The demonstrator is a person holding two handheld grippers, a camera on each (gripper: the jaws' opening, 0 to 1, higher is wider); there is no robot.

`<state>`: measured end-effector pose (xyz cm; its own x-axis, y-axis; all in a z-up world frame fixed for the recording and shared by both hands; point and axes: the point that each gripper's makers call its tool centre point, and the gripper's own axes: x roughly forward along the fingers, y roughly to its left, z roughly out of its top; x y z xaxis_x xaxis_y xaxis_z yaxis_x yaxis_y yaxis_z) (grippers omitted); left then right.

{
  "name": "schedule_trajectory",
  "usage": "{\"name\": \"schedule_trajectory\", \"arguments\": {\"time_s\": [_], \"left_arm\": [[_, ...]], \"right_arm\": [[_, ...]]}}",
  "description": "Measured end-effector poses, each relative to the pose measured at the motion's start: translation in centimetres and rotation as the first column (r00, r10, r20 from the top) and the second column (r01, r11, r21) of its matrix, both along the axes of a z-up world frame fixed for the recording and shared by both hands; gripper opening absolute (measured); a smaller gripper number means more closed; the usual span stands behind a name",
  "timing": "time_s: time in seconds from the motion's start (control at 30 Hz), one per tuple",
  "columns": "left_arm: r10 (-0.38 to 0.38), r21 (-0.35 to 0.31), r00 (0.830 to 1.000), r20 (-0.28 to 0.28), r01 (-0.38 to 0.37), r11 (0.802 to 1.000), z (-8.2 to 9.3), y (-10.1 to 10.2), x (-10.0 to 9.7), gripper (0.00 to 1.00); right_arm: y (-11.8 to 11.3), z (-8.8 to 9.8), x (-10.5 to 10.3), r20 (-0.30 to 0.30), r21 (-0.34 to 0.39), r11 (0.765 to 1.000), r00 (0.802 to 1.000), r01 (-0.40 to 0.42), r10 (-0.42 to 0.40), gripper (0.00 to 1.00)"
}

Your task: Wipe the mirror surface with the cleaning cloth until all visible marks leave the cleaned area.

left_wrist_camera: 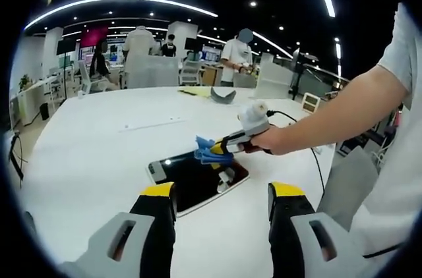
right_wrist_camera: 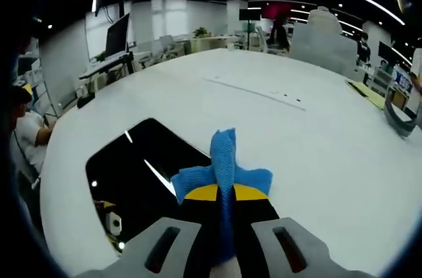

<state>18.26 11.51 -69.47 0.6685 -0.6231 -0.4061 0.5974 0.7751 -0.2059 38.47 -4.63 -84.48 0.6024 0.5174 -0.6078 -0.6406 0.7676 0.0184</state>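
cloth (right_wrist_camera: 223, 171) pinched in right gripper (right_wrist_camera: 224, 209) over mirror (right_wrist_camera: 135, 172)

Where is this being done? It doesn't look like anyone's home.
Most likely a large open-plan office. A big white table holds the mirror, desks with a monitor stand behind it, strip lights curve across a dark ceiling, and people stand working at the far end.

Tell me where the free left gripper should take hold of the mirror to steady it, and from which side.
Probably the near edge of the mirror, approached low from the left gripper's own side. The mirror lies flat on the white table, so only its thin rim offers a grip. The right gripper, shut on the blue cloth, works at the far side, so the near edge stays free.
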Motion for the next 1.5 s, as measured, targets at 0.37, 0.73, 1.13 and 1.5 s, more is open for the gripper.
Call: {"name": "schedule_trajectory", "arguments": {"time_s": [0.37,0.73,1.13,1.5], "left_arm": [[0.002,-0.002,1.000,0.004,-0.001,1.000,0.2,0.3,-0.1,0.55],[-0.013,0.033,1.000,0.009,0.013,0.999,-0.4,0.2,-0.4,0.55],[-0.014,0.029,1.000,0.011,0.013,1.000,0.0,-0.1,-0.1,0.57],[-0.008,0.040,1.000,-0.004,0.009,0.999,-1.0,0.3,-0.4,0.56]], "right_arm": [[-1.0,0.0,-0.6,0.000,0.010,1.000,1.000,0.026,-0.026,0.02],[-1.9,0.0,-1.1,-0.004,0.048,0.996,0.997,0.080,-0.079,0.01],[-2.0,-0.1,-0.9,0.004,0.058,0.995,0.996,0.084,-0.084,0.01],[-2.5,-0.2,-1.4,0.002,0.102,0.976,0.981,0.193,-0.194,0.01]]}}
